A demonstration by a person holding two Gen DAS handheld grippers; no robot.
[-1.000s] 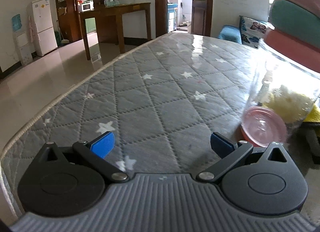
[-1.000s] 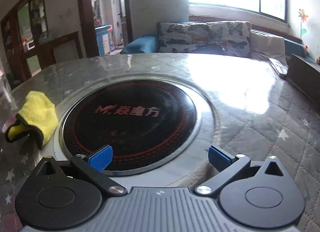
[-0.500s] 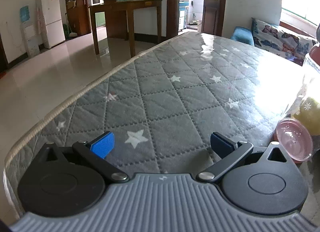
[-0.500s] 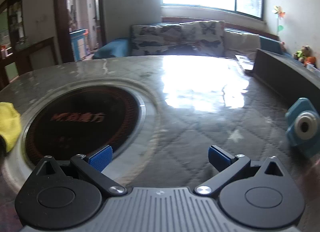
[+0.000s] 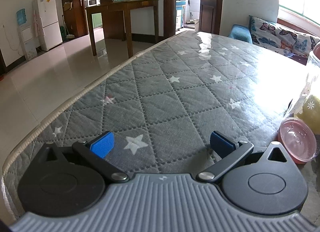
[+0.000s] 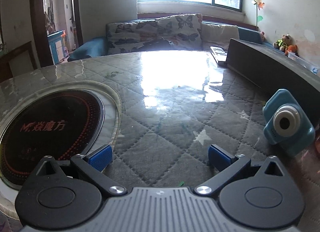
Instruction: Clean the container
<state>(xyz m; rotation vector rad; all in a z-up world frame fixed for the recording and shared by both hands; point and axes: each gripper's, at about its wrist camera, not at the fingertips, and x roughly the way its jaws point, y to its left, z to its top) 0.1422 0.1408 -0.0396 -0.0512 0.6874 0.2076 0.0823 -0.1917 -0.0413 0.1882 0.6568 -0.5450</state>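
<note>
Quilted grey table cover point(image 5: 160, 96) with white stars, under a glossy clear sheet, fills both views; living room behind.

Left gripper point(image 5: 162, 144): jaws spread wide, nothing between the blue pads, pointing down the bare table. Right gripper point(image 6: 159, 155): same, spread and empty, low over the cover.

Clear container point(image 5: 312, 84) sits at the right edge of the left view, mostly cropped. Something yellow point(image 5: 312, 110) shows inside or behind its wall, can't tell which. Pink lid point(image 5: 298, 142) lies flat just beside its base, lower right, so the container looks already uncapped for wiping.

Right view: round induction hob point(image 6: 50, 130) set into the table at lower left, blue toy camera point(image 6: 288, 126) at right. Container not in this view.

Judgement: neither tool is aimed at the container; grasp not yet started.
</note>
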